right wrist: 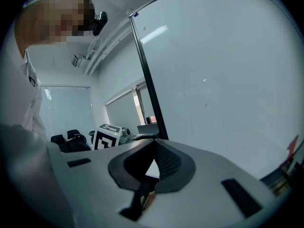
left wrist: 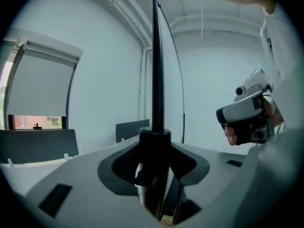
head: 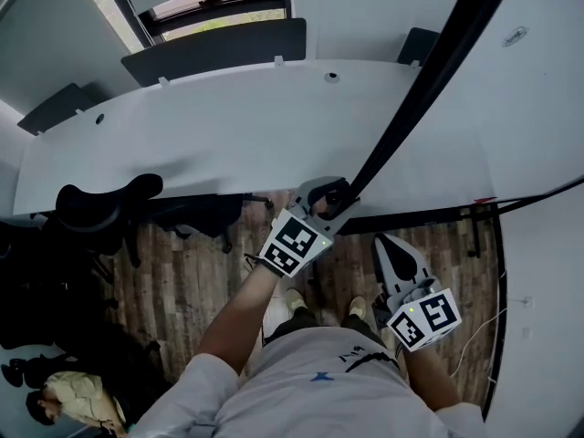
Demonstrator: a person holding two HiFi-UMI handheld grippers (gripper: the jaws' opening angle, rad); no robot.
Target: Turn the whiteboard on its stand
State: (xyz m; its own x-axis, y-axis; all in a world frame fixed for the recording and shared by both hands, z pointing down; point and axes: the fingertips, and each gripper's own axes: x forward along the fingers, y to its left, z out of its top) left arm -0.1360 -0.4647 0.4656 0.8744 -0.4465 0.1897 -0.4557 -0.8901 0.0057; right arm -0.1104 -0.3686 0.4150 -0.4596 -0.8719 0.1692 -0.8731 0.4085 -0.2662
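The whiteboard [head: 538,108] stands on its stand at the right, its black frame edge [head: 429,80] running down towards me. My left gripper [head: 330,199] is closed around that edge near its lower end. In the left gripper view the black edge [left wrist: 156,70] rises straight up from between the jaws of the left gripper [left wrist: 154,141], which press on it. My right gripper [head: 391,249] hangs lower and to the right, apart from the board, jaws together and empty. In the right gripper view the board face [right wrist: 213,80] fills the right side beyond the right gripper [right wrist: 153,148].
A long white table [head: 228,126] runs behind the board, with dark chairs [head: 214,48] beyond it and black office chairs [head: 100,208] at its near left. The stand's black base bar [head: 411,217] lies on the wooden floor. Another person [head: 64,400] is at the lower left.
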